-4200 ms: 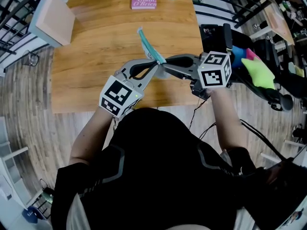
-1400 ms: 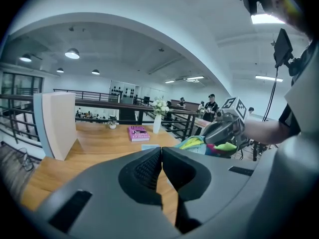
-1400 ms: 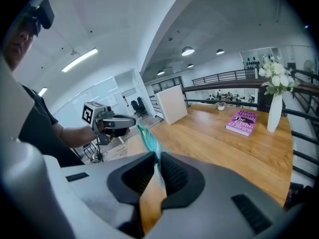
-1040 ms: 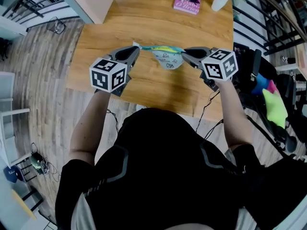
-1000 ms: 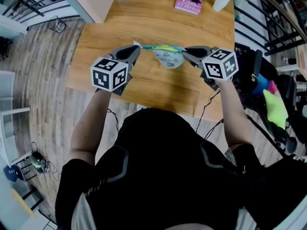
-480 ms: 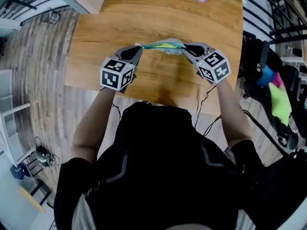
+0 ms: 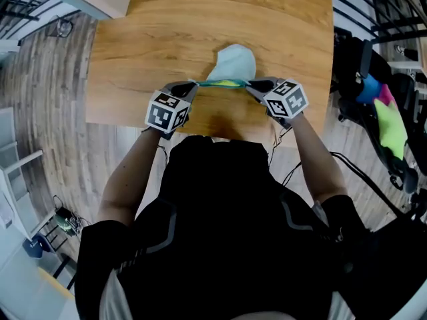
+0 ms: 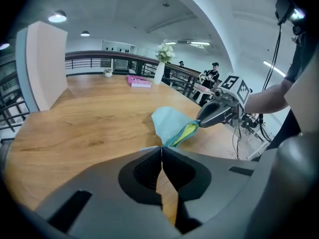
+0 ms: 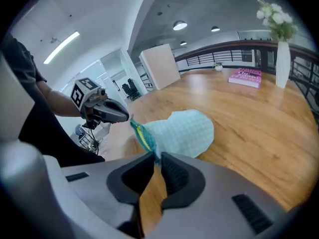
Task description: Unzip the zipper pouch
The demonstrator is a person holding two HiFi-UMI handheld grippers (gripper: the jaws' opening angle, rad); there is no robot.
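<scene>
Tension along the front edge of the counter (image 7: 133, 52)! On the left, the left tool (image 7: 193, 85) is pinched fully together on the pouch's end, with only a thin tab of fabric between its jaws. In the middle, the zipper pouch (image 7: 232, 64) is held up between the tools, its pale body lying away from the person over the wood. Its zipper (image 7: 223, 83) runs straight sideways from tool to tool, and any pull has to follow that line. On the right, the right tool (image 7: 249, 84) clamps the other end, jaws narrow on the teal tape. Whether it has the slider itself, I can't tell. Each tool is right at its own end. The head view gives the stretched line; only the gripper views show yellow lining between the teeth, so I'd judge it largely open.
</scene>
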